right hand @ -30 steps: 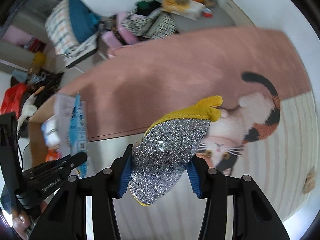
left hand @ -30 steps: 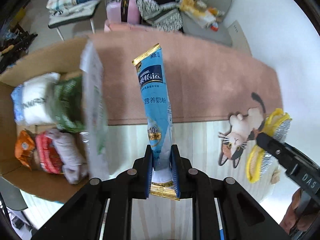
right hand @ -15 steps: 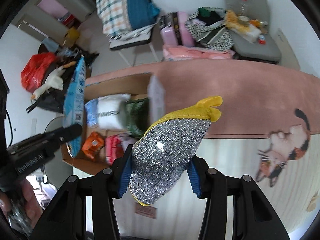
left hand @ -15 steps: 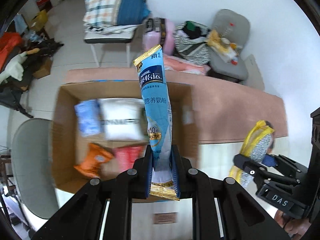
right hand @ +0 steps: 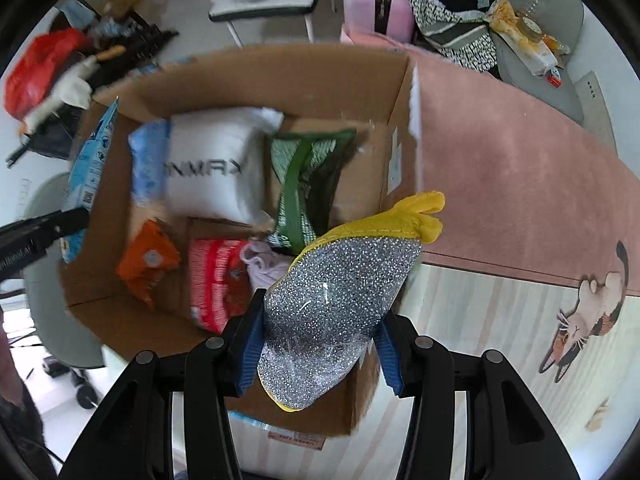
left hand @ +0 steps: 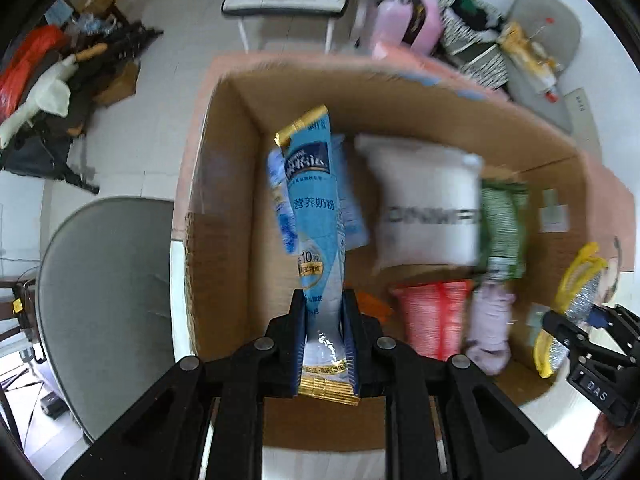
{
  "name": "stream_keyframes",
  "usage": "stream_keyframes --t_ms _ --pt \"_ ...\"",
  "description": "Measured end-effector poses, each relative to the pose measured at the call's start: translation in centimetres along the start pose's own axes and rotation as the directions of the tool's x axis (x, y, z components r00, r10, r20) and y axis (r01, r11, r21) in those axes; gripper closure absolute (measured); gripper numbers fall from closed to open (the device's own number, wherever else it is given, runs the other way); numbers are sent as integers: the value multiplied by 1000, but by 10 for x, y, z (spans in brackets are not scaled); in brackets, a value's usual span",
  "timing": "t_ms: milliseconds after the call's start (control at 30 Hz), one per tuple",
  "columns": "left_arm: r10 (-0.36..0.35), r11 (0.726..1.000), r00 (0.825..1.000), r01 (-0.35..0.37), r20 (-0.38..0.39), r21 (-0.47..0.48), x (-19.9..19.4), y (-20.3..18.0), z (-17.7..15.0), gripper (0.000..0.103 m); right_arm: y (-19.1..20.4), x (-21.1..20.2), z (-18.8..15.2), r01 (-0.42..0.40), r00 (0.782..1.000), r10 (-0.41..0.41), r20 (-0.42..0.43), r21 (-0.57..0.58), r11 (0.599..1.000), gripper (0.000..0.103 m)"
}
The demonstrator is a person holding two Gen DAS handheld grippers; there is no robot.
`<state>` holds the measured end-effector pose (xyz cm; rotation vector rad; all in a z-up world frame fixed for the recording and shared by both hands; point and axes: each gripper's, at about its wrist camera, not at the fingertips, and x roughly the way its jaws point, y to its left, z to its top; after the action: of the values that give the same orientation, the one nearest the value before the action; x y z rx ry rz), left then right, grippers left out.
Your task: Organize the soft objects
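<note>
My left gripper (left hand: 323, 336) is shut on a tall blue milk-powder pouch (left hand: 316, 216) and holds it upright above the left part of an open cardboard box (left hand: 224, 184). My right gripper (right hand: 316, 344) is shut on a silver glittery scrubbing mitt with yellow trim (right hand: 340, 300), above the box's near right corner (right hand: 352, 404). The mitt also shows in the left wrist view (left hand: 576, 300), the pouch in the right wrist view (right hand: 90, 168). The box holds a white pillow (right hand: 212, 172), a green bag (right hand: 308, 188), a red pack (right hand: 214, 280), an orange pack (right hand: 146, 260) and a lilac cloth (right hand: 262, 264).
The box stands on a pink rug (right hand: 520, 184) beside a cat-print mat (right hand: 588, 316). A grey round seat (left hand: 104, 292) is left of the box. Chairs with clothes (right hand: 448, 32), a pink suitcase (right hand: 376, 4) and floor clutter (right hand: 52, 68) lie behind.
Both grippers have swung left from the rug and cat mat to above the open box, still holding the pouch and the mitt.
</note>
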<state>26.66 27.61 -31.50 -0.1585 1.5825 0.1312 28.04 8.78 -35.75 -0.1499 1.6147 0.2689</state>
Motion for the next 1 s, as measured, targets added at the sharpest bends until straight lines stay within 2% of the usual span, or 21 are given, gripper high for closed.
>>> stream_keyframes --t_ms 100,133,233,267,400,467,500,600,667,767,833,1000 --pt "40 999 997 -41 -65 -20 20 12 2 82 6 12 2 21 999 -22 -39 -19 1000 43" --pt "31 999 995 -34 -90 -31 24 14 2 81 9 14 2 35 998 -36 -53 -23 999 42" --pt "-5 999 994 0 -111 -51 29 18 2 72 14 13 1 40 998 -41 -48 -23 999 20" --pt "-8 999 994 3 -106 -52 28 19 1 71 15 12 0 40 998 -41 -45 -19 999 19" --pt "-10 999 998 8 -59 -47 12 16 -5 52 11 5 -2 22 999 -22 -30 19 1000 17" --pt "-16 999 1000 15 -25 -48 1 13 -9 45 9 0 -3 18 1000 -17 -16 39 999 8" --pt "-14 999 1000 13 -9 -44 -5 11 -12 41 10 -3 -5 9 1000 -9 -8 51 999 7" --pt "-5 1000 999 5 36 -21 -22 2 -23 39 9 -12 -11 -14 1000 13 14 75 997 6" --pt "-13 1000 998 13 62 -9 -33 -3 -33 37 11 -17 -15 -27 999 24 33 86 996 0" --pt "0 1000 994 -1 110 7 -47 -11 -41 20 16 -29 -25 -29 997 22 70 101 994 0" --pt "15 1000 989 -16 148 5 -56 -13 -49 5 19 -38 -30 -22 995 12 97 105 994 0" --pt "15 1000 984 -14 176 -5 -65 -18 -57 2 25 -45 -39 -3 992 -10 124 100 995 0"
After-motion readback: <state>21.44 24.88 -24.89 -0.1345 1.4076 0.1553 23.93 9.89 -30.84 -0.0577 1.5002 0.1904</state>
